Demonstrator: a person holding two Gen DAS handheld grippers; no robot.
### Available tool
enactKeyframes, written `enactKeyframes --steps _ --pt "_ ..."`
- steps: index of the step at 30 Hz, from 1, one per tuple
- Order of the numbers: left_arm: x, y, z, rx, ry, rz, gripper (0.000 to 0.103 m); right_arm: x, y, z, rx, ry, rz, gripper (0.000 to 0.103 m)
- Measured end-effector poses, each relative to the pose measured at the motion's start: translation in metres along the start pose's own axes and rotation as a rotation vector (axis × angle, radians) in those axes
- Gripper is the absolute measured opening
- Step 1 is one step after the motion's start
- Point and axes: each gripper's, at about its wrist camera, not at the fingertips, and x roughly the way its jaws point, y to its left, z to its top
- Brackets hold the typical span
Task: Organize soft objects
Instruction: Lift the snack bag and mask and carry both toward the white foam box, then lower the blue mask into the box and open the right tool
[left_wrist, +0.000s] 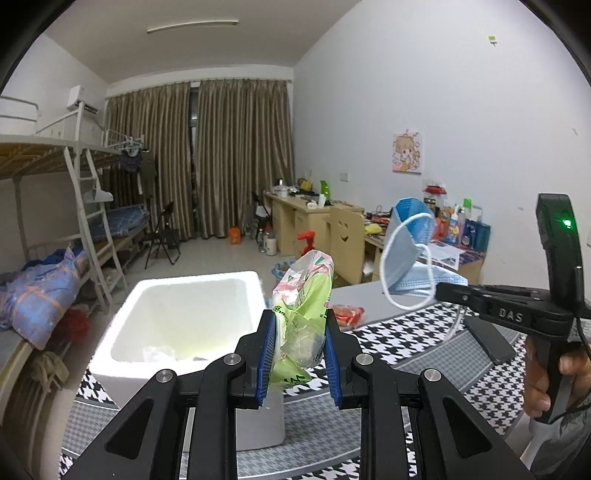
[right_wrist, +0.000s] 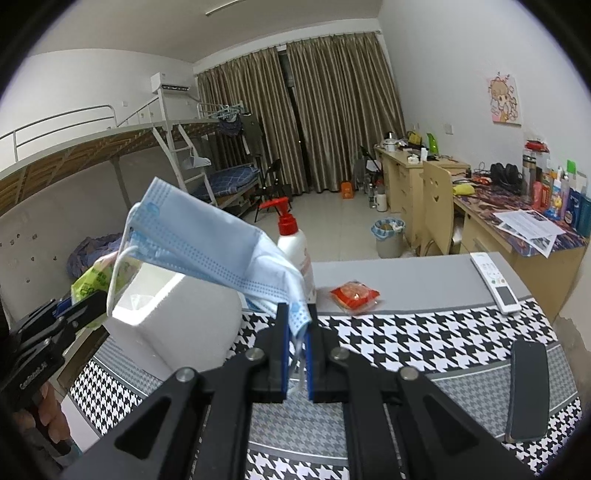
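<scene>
1. Left wrist view: the left gripper sits at lower centre, its blue-padded jaws closed partway onto a crumpled green tissue pack, held up in the air beside the white foam box at centre left.
2. At right of that frame, the right gripper pinches a blue face mask, ear loop dangling.
3. Right wrist view: the right gripper's jaws are nearly shut on the mask's lower corner at bottom centre; the mask fans toward the upper left.
4. A red snack packet lies on the grey table, near a spray bottle at centre.
</scene>
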Motion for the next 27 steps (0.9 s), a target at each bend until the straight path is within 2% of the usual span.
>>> enactKeyframes --steps 13,27 --pt "0.008 0.011 0.009 -0.008 -0.032 0.053 0.026 0.006 0.013 0.012 -0.008 -0.026 0.025 0.010" --pt "0.010 0.034 0.021 -0.029 -0.060 0.119 0.026 0.023 0.035 0.021 -0.024 -0.011 0.058 0.010"
